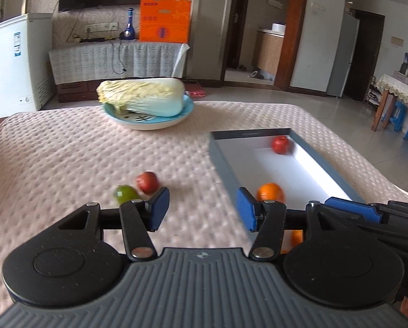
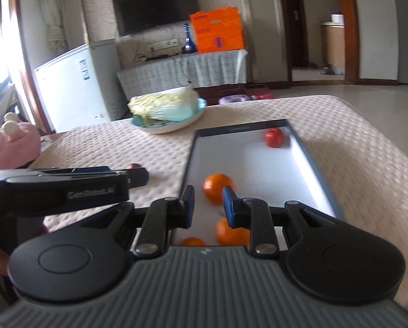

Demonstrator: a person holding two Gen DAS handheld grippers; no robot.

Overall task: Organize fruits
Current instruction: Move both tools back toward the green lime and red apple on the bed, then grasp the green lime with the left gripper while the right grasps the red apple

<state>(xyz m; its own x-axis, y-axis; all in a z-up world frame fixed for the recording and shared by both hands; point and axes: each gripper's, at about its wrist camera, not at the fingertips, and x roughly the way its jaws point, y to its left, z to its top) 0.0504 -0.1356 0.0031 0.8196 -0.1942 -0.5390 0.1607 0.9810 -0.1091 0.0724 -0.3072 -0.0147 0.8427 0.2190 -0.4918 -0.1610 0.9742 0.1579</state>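
At lower centre of the left wrist view, our left gripper [image 1: 202,207] stands with its jaws apart and nothing between them. Just beyond its left finger, lower left of centre, lie the lime [image 1: 125,193] and an apple [image 1: 147,182], touching or nearly so, both on the cloth [image 1: 67,150] and outside the tray [image 1: 340,183]. We judge these two the remaining fruit to be moved. They lie ahead and slightly left of the jaw gap, so the next approach calls for a small leftward shift. Both are roundish, so no long axis governs the grasp.

Our right gripper [image 2: 208,205] hovers over the tray's near end, jaws narrowly apart and empty, with an orange [image 2: 217,187] just beyond them. A second apple [image 2: 273,137] sits at the tray's far end. We judge the left hand the nearer to the loose fruit.
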